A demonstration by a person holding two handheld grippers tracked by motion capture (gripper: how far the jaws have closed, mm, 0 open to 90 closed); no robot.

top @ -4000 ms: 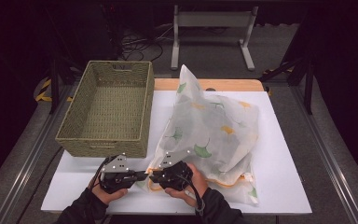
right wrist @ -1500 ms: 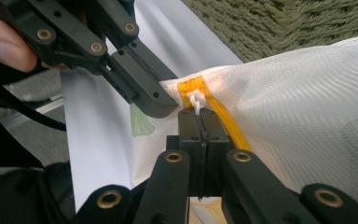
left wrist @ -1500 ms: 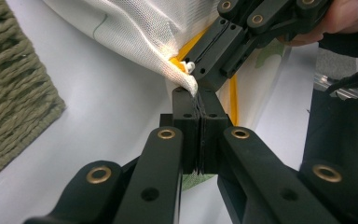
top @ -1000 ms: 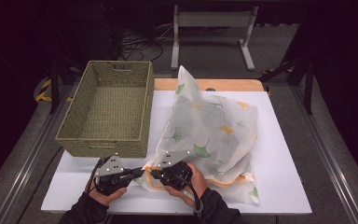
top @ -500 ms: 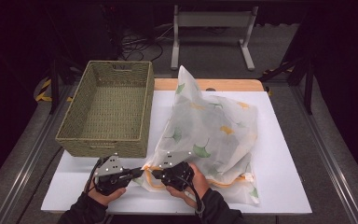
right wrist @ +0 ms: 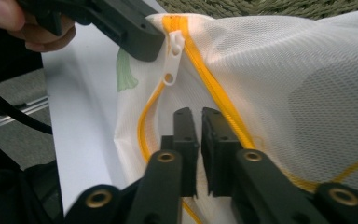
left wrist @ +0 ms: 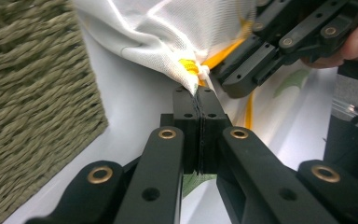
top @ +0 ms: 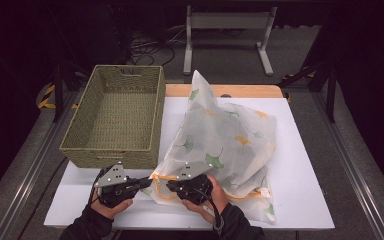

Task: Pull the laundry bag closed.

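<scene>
my left hand-held gripper (left wrist: 199, 100) pinches the near left corner of the mesh bag (top: 225, 140), which lies on the white tabletop (top: 300, 170) just right of the woven basket (top: 115, 117). my right hand-held gripper (right wrist: 198, 116) has just been easing apart; its jaws stand at a narrow gap with nothing between them, just short of the white zipper pull (right wrist: 172, 60) on the orange zipper (right wrist: 223, 107). the risk i see: if i close too early i catch mesh instead of the pull, or the corner slips from my left grip once i tug.
</scene>
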